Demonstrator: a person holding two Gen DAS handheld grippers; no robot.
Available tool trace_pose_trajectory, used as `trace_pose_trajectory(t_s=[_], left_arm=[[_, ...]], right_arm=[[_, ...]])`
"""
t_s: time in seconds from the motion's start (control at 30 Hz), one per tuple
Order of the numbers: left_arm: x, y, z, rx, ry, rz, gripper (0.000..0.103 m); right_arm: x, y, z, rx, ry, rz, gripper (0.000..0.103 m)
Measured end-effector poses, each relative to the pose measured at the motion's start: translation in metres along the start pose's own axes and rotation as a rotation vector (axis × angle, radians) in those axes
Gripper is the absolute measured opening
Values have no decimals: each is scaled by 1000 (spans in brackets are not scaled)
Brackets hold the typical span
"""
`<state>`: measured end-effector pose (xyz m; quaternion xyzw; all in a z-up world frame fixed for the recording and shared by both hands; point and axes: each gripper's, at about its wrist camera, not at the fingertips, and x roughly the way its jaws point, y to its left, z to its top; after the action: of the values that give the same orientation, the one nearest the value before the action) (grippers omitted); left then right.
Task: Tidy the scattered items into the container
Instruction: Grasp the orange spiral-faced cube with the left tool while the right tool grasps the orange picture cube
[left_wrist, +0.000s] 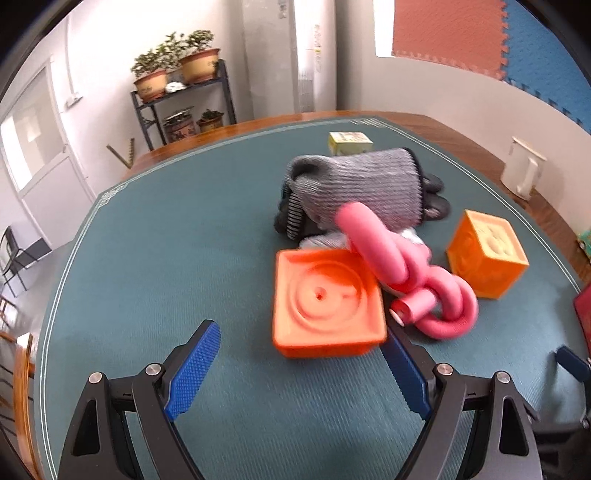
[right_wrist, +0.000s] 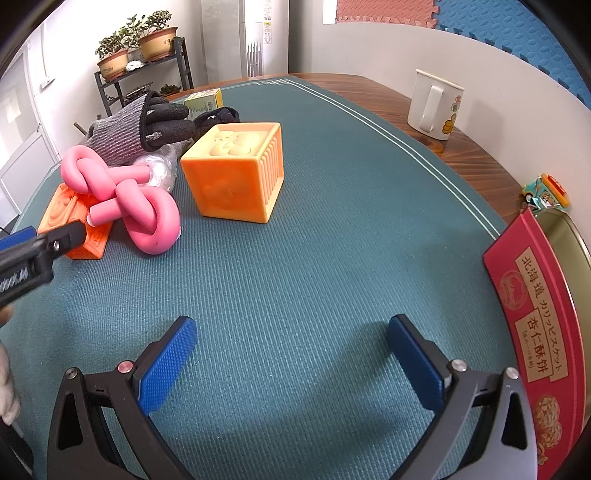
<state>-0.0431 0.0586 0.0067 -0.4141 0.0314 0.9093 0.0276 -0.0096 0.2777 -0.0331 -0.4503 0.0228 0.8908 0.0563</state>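
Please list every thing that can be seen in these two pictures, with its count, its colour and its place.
flat square block: 1, orange, mat, nearest left gripper
knotted foam tube: 1, pink, resting partly on flat block
cube: 1, orange, mat centre
gloves: grey and black, count unclear, behind tube
small box: 1, yellow-green, far mat
tin: 1, red, right mat edge
mug: 1, white, wooden table
toy car: 1, teal, table edge
left gripper: open
right gripper: open
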Motion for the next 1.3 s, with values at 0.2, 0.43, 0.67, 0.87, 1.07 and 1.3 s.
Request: trace_pose_trajectory(t_s=[0.2, 0.43, 0.67, 0.87, 1.07, 1.3], left_arm=[[19, 2, -4, -13, 34, -37, 90], [33, 5, -5, -20, 66, -111, 55], [22, 10, -3, -52, 48, -137, 55], [-5, 18, 3, -72, -23, -99, 55], [-19, 14, 7, -88, -65, -79, 55], [-14, 16, 13, -90, -49, -86, 55]], right_arm=[[2, -6, 0, -1, 1, -5, 103], [3, -14, 0, 1, 0, -4, 103], [-12, -26, 27, 67, -68, 89, 94], [-21, -15, 68, 72, -142, 105, 94], [1, 5, 83, 72, -91, 81, 94], [25, 11, 81, 70, -31, 45, 76]])
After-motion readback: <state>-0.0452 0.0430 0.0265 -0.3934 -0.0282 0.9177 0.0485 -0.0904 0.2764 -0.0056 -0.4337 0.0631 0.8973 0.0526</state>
